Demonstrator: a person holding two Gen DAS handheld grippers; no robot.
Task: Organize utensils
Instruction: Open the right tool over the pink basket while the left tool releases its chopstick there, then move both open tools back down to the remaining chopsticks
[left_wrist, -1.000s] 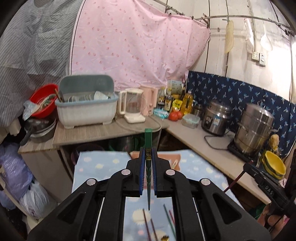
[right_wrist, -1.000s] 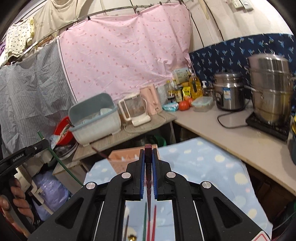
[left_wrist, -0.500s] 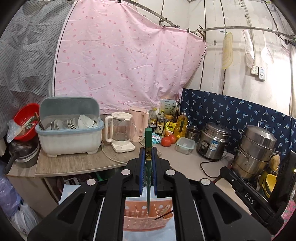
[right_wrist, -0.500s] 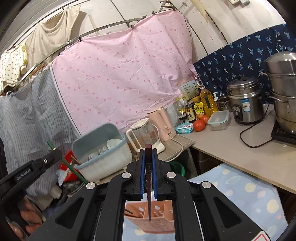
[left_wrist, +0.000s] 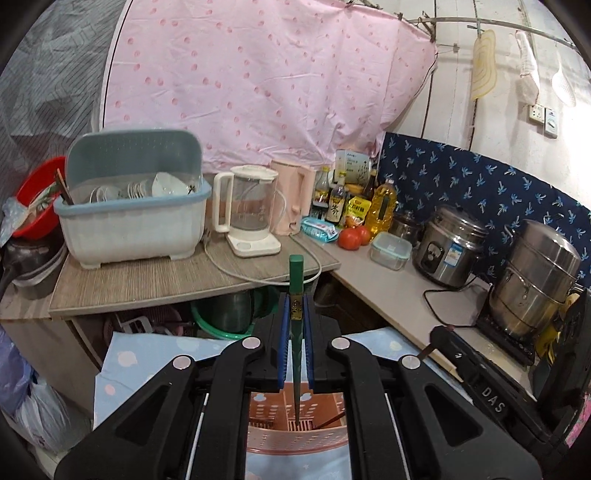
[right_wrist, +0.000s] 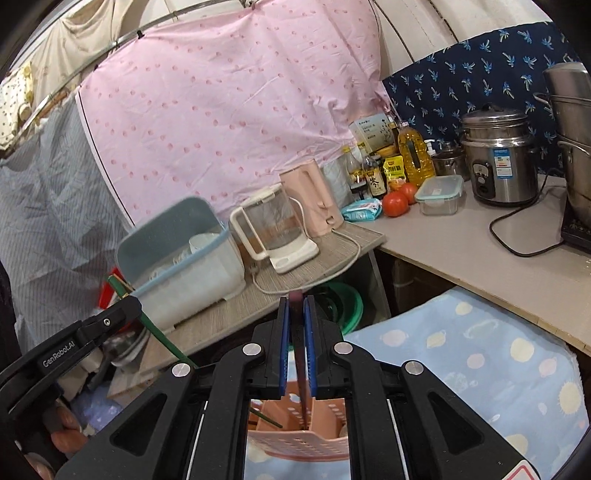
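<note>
Pink dotted cloth (left_wrist: 258, 85) hangs behind a cluttered kitchen counter (left_wrist: 384, 280), and below the counter a low surface is covered with a pale blue blanket (right_wrist: 480, 354) printed with suns and planets. On that blanket stands a salmon-pink slotted utensil holder (left_wrist: 295, 435), the landmark for everything else.

Directly above the holder, the left gripper (left_wrist: 295, 339) clamps a dark green chopstick (left_wrist: 296, 280) between its blue pads. The chopstick stands nearly upright, its square top rising above the jaws and its thin tip reaching down into the holder, though which compartment cannot be told.

Just to the right of it, the right gripper (right_wrist: 296, 332) also hangs over the holder with a dark maroon chopstick (right_wrist: 298, 354) between its blue pads. Its jaws are easing apart, a narrow gap only, and the chopstick, blurred, points down into one of the holder's compartments. A second thin stick (left_wrist: 328, 421) leans inside the holder at a slant.

Beyond the holder, on a wood-grain shelf (left_wrist: 184, 277), sit a white and blue dish rack (left_wrist: 129, 206) holding plates, a clear electric kettle (left_wrist: 247, 218) and a pink jug (left_wrist: 291, 199). Further right of the holder, on the counter, are two tomatoes (left_wrist: 354, 236), an oil bottle (left_wrist: 384, 206), a lidded clear box (left_wrist: 390, 250) and a steel rice cooker (left_wrist: 448, 247).
</note>
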